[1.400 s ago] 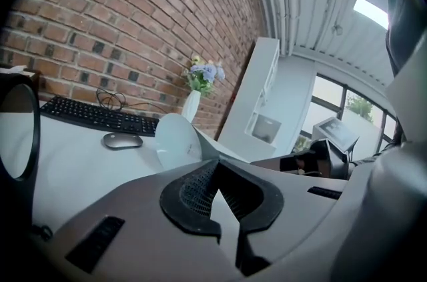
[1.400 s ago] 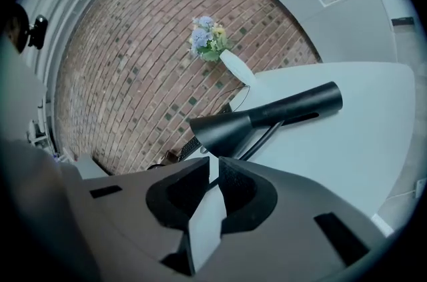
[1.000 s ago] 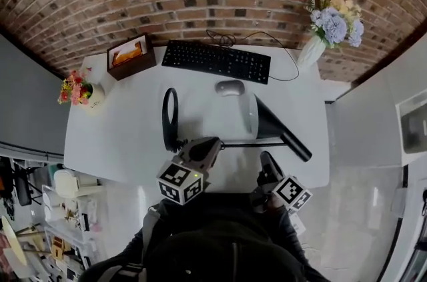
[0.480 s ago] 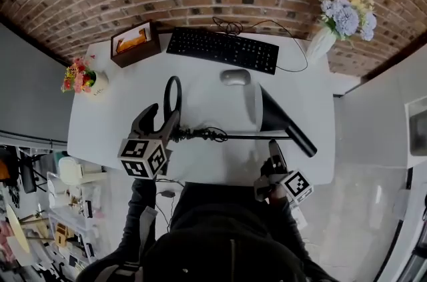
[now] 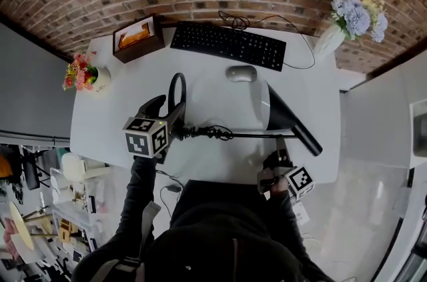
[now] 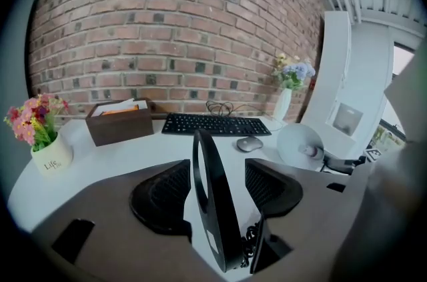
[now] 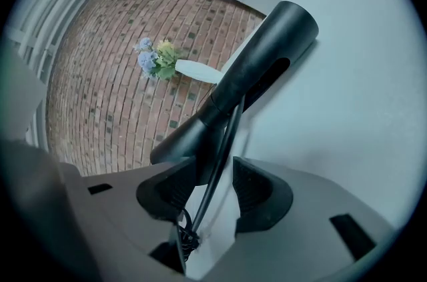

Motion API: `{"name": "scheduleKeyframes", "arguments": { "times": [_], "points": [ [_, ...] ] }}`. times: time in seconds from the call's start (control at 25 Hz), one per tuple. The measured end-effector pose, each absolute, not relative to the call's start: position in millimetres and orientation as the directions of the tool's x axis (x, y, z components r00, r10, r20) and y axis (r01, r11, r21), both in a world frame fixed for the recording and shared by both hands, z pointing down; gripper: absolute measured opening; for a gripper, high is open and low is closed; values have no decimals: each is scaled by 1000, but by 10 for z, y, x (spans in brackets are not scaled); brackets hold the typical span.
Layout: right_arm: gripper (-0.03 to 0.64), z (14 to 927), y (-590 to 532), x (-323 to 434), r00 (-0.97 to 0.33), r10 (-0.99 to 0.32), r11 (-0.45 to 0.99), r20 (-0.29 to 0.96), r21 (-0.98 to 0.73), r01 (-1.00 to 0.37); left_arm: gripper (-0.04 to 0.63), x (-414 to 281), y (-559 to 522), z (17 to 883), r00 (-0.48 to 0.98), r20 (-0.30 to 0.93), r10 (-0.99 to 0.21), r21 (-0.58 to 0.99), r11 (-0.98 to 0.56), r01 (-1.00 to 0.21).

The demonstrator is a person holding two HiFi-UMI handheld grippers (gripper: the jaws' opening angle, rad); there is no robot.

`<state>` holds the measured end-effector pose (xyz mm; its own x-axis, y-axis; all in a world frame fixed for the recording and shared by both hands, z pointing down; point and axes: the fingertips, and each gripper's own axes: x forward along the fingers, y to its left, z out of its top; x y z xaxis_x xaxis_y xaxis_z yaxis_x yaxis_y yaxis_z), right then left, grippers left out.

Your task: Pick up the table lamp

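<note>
The black table lamp lies on its side on the white table (image 5: 113, 121). Its ring base (image 5: 177, 91) is at the left, and a thin pole (image 5: 257, 135) runs right to the cone shade (image 5: 290, 119). My left gripper (image 5: 167, 111) straddles the ring base (image 6: 212, 207). Its jaws are opening, and in the left gripper view (image 6: 217, 171) both pads stand clear of the ring. My right gripper (image 5: 280, 146) is at the table's front edge. It is open (image 7: 213, 175), with the pole (image 7: 225, 147) running untouched between the jaws toward the shade (image 7: 250, 77).
A black keyboard (image 5: 230, 46) and a grey mouse (image 5: 241, 73) lie behind the lamp. A brown tissue box (image 5: 137, 37) sits at the back left, a flower pot (image 5: 87, 79) at the left edge, and a white vase with flowers (image 5: 347, 14) at the back right. Coiled cable (image 5: 210, 133) hugs the pole.
My left gripper has moved left from the pole's middle to the ring base and has opened. My right gripper has opened and dipped a little by the pole. The lamp still lies flat.
</note>
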<state>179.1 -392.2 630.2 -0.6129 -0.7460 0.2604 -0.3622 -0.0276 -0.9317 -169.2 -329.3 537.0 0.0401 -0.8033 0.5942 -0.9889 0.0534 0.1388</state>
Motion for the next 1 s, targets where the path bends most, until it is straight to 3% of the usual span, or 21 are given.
{"name": "scheduleKeyframes", "arguments": {
  "times": [0.36,0.76,0.8,0.84,1.0],
  "points": [
    [132,6336,-4020,1826,-584,-781,-53,221,-955,-291,255,-1672,-3476,5515,91,630,-771,149,5,-989],
    [127,6399,-4116,1816,-545,-814,-93,199,-972,-217,111,-1710,-3550,5604,38,647,-762,97,33,-995],
    [116,6433,-4113,1828,-531,-821,-117,210,-972,-203,89,-1724,-3556,5605,32,646,-763,97,41,-994],
    [58,6460,-4114,1840,-516,-829,-140,217,-973,-183,86,-1729,-3561,5606,30,644,-765,101,46,-994],
    [48,6460,-4142,1857,-480,-856,-157,191,-981,-110,72,-1720,-3571,5603,48,627,-777,149,60,-987]
  ]
}}
